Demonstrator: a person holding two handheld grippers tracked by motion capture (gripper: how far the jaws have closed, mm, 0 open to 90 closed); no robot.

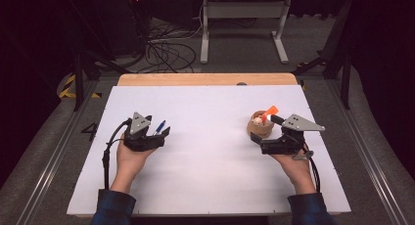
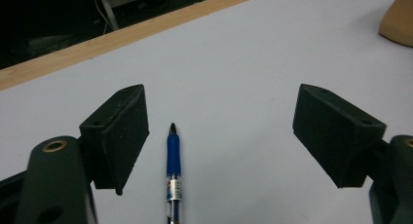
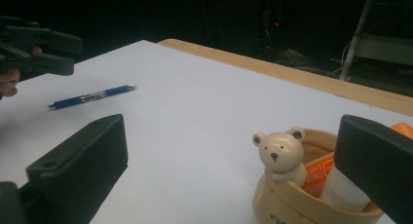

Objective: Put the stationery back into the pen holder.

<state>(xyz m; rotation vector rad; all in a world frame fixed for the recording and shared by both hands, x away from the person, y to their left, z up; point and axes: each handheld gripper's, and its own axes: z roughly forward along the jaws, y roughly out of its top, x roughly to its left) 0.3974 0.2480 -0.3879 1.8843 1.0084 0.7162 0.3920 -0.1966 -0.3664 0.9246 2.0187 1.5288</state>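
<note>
A blue pen (image 2: 173, 170) lies flat on the white table top (image 1: 210, 117), tip pointing away. My left gripper (image 2: 221, 102) is open and straddles it; the pen lies near the left pad and touches neither pad. From above, the left gripper (image 1: 159, 132) sits at the left of the table with the pen (image 1: 159, 127) poking out. At the right, a tan cup with a small bear figure (image 3: 278, 153) holds an orange-capped white tube (image 1: 269, 112). My right gripper (image 3: 234, 131) is open right beside the cup (image 1: 259, 128), its right jaw in front of the tube.
The table's far edge is a wooden strip (image 1: 205, 79). Beyond it stand a white metal frame (image 1: 242, 24) and loose cables (image 1: 166, 51) on the floor. The right gripper view also shows the left gripper (image 3: 44, 53) farther off, next to the pen (image 3: 92, 96).
</note>
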